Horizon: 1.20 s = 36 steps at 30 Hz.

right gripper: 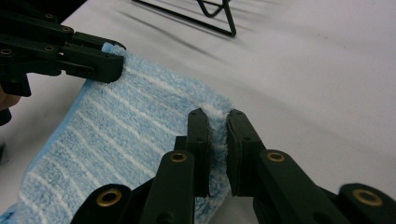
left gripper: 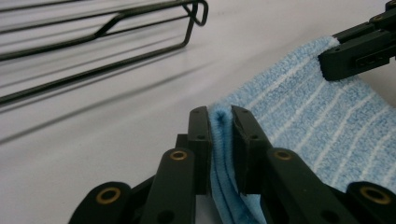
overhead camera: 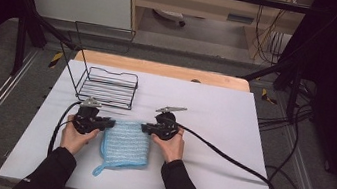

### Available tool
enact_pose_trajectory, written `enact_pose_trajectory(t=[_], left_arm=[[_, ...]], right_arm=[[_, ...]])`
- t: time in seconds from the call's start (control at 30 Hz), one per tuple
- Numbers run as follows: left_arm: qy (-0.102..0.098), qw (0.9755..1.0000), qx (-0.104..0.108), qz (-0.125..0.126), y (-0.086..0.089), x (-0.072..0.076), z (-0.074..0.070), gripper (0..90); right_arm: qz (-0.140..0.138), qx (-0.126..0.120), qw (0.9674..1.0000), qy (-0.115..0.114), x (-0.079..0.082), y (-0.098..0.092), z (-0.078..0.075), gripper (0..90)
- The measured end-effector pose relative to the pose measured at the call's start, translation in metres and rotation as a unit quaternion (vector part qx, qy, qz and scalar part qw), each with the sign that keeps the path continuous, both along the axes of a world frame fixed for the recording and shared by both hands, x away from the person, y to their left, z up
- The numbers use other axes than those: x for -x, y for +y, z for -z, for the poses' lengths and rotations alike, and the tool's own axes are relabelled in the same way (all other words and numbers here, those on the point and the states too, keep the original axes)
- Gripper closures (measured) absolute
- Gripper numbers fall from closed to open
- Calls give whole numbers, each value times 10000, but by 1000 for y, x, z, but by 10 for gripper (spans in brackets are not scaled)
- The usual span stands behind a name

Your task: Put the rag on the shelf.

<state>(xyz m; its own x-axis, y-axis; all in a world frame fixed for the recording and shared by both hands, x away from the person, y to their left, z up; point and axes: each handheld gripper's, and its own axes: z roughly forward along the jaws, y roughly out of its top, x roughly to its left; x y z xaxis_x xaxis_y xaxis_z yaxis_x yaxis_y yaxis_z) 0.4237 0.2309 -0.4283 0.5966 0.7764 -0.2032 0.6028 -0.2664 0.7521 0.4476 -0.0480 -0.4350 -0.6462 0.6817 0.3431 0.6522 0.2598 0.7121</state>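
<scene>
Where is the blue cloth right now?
In the high view, the blue cloth lies on the white table, near centre, between both hands, just in front of the wire rack.

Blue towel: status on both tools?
Left tool shut on the blue striped terry towel, far left corner. Right tool shut on far right corner. Towel flat on white table. Black wire rack behind, apart.
</scene>
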Motion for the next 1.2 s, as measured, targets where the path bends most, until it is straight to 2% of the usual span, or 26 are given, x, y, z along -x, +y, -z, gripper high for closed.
enact_pose_trajectory(t=[0.17,0.33,0.7,1.03,1.2], left_arm=[[-234,9997,-15,20,2,10,-10,786],[-350,9994,66,15,3,17,-17,786],[-676,9976,115,53,1,30,-33,786],[-1008,9948,124,29,-2,41,-51,786],[-1066,9941,183,33,-4,45,-56,785]], right_arm=[[-30,-109,9995,-292,9,-1,-8,816],[-60,-163,9982,-575,18,-2,-14,817],[-58,-324,9949,-950,32,-7,-30,818],[-61,-480,9910,-1245,39,-13,-45,819],[-79,-525,9895,-1344,43,-16,-52,819]])
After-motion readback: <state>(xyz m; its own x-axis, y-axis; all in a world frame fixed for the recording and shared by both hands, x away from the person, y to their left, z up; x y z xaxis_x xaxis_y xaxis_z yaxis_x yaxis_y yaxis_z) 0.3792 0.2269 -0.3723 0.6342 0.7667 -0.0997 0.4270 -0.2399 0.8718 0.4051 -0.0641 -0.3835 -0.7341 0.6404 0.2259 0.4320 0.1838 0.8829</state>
